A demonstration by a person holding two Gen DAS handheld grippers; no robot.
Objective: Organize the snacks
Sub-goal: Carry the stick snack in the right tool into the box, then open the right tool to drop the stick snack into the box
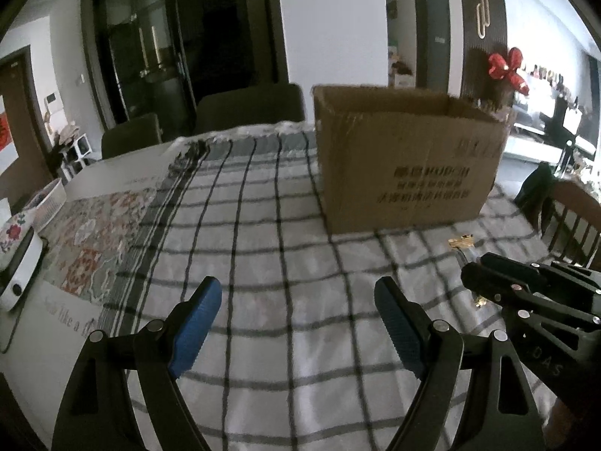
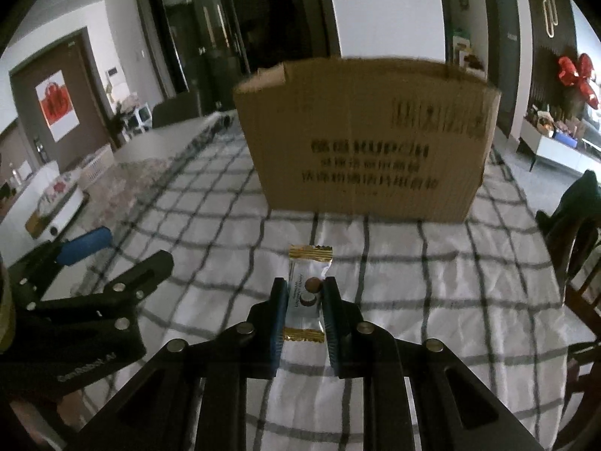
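Left gripper (image 1: 296, 293) at bottom centre, blue pads (image 1: 197, 323) spread wide, nothing between them, only the checked tablecloth (image 1: 263, 225). Open cardboard box (image 1: 405, 158) upper right. Right gripper (image 1: 474, 268) enters at right edge; a gold-edged snack wrapper (image 1: 461, 242) shows at its tip.

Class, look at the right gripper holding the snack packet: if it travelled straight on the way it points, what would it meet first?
Probably the checked tablecloth, since the right gripper, shut on the snack packet, tilts downward. Beyond that stands the cardboard box; depth is hard to judge.
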